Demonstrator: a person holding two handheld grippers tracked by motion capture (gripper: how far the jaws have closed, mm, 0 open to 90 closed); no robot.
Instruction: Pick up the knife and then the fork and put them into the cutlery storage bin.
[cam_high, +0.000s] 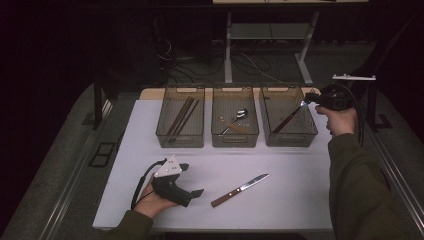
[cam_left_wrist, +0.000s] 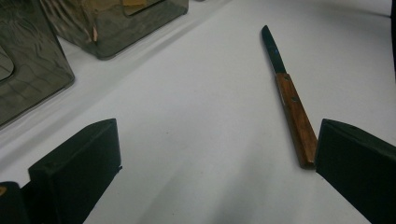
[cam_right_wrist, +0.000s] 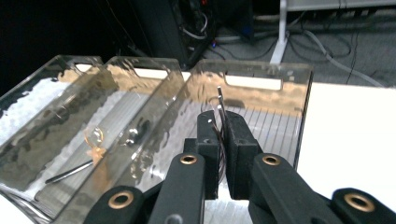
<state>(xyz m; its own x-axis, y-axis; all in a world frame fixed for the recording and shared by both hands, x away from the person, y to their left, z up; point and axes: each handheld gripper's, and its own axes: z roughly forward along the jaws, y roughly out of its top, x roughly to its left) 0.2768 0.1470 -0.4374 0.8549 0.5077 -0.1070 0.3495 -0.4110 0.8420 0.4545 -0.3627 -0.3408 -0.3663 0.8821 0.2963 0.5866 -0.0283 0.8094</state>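
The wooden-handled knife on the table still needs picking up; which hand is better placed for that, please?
The left. The left gripper sits open beside the knife, while the right gripper is shut on another knife over the right bin.

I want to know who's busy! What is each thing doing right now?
Left gripper: open, resting on the table, holding nothing.
Right gripper: shut on a thin metal knife, above the right bin.
Wooden-handled table knife: lying flat on the white table.
Three smoky clear plastic bins: upright, uncovered.
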